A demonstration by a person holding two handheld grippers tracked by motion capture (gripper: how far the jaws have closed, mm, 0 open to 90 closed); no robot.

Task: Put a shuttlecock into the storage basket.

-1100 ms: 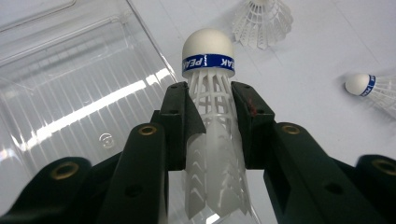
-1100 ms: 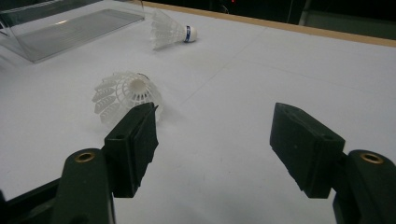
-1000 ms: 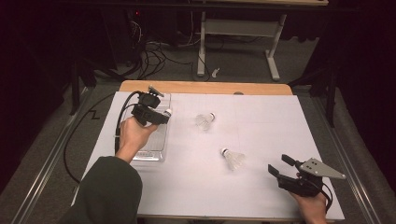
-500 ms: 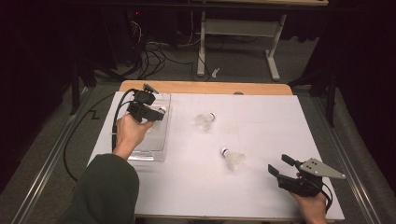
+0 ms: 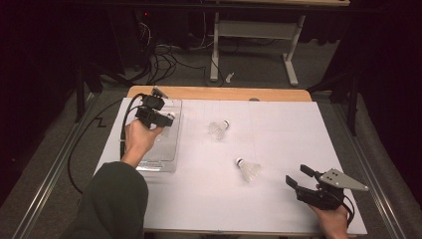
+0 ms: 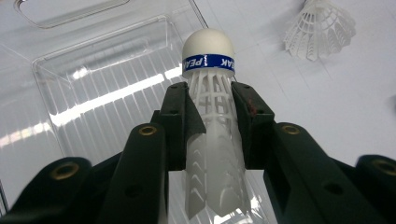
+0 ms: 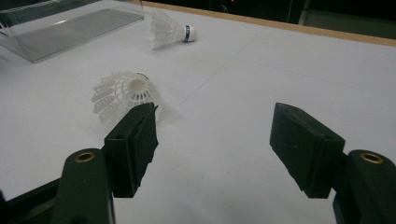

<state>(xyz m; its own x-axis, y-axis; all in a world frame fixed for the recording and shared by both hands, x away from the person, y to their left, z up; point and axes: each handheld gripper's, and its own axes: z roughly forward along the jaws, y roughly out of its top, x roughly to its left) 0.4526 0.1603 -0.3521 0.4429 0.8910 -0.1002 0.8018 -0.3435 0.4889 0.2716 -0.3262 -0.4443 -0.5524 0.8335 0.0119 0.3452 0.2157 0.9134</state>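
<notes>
While the left gripper (image 6: 210, 109) clamps a shuttlecock (image 6: 208, 70) over the clear tray (image 5: 166, 149) near the table's (image 5: 278, 209) left edge, the right gripper (image 7: 215, 135) rests wide open and empty at the near right corner, two more shuttlecocks (image 5: 248, 169) lying mid-table.

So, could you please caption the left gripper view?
Left tool gripping a white plastic shuttlecock over a clear plastic tray.

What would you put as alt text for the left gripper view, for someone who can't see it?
The left claw is closed on the skirt of a white plastic shuttlecock, whose rounded cork with a blue band points away from the camera. Under it lies a clear plastic tray on a white table, and a second shuttlecock lies at upper right.
</notes>
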